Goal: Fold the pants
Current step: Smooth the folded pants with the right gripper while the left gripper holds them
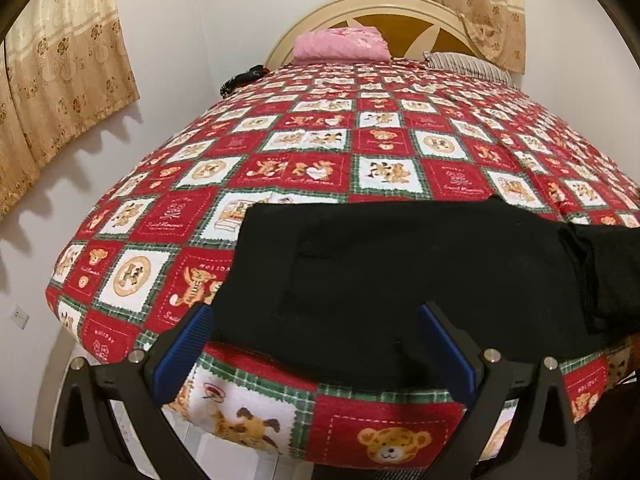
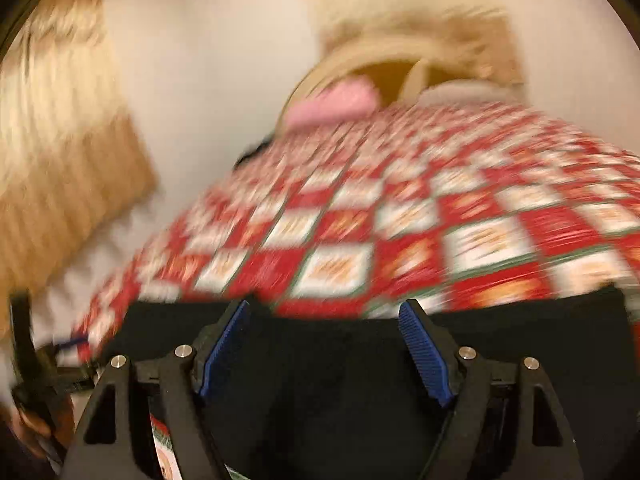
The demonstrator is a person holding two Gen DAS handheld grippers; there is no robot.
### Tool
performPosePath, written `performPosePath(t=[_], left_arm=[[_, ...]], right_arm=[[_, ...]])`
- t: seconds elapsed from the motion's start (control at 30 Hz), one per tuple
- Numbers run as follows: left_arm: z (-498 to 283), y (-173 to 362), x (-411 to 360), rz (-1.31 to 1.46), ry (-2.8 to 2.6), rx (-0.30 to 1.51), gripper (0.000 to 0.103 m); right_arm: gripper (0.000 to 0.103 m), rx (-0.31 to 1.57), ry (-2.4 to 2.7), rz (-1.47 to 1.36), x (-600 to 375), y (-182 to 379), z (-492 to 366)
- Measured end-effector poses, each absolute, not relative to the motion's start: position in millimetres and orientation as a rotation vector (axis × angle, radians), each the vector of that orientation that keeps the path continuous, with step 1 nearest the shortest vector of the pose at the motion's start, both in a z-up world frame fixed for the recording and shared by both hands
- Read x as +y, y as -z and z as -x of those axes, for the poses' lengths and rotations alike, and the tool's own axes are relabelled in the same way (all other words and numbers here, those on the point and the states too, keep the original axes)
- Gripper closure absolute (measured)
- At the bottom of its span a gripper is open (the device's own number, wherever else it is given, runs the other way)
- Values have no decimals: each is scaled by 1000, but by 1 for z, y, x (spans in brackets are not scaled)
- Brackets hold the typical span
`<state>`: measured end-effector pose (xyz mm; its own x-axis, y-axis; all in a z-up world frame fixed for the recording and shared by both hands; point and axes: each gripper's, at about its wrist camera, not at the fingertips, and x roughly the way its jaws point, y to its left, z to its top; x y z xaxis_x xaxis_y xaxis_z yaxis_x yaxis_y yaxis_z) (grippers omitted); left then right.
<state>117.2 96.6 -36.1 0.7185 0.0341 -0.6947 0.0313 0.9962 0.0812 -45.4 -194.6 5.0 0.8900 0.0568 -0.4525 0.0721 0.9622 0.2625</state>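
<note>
Black pants lie flat across the near end of a bed with a red, white and green teddy-bear quilt. My left gripper is open, its blue pads spread wide just over the near edge of the pants. In the blurred right wrist view the pants fill the lower frame. My right gripper is open above them and holds nothing. The left gripper's black body shows at the far left there.
A pink folded blanket and a striped pillow lie at the headboard. Beige curtains hang on the left wall. A dark object sits at the bed's far left edge. The bed's foot edge drops off just below the pants.
</note>
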Motion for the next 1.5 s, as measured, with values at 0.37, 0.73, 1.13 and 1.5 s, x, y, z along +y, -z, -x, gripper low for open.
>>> performPosePath(t=[0.37, 0.73, 1.13, 1.5], left_arm=[[-124, 42, 65, -74, 69, 799, 0], [-128, 55, 62, -101, 33, 852, 0], [-131, 63, 60, -142, -11, 892, 0], [-132, 69, 62, -109, -8, 900, 0]], right_arm=[[82, 653, 318, -21, -261, 49, 90], [74, 587, 339, -165, -296, 32, 100], [73, 572, 90, 4, -180, 25, 67], [73, 628, 63, -202, -198, 55, 61]])
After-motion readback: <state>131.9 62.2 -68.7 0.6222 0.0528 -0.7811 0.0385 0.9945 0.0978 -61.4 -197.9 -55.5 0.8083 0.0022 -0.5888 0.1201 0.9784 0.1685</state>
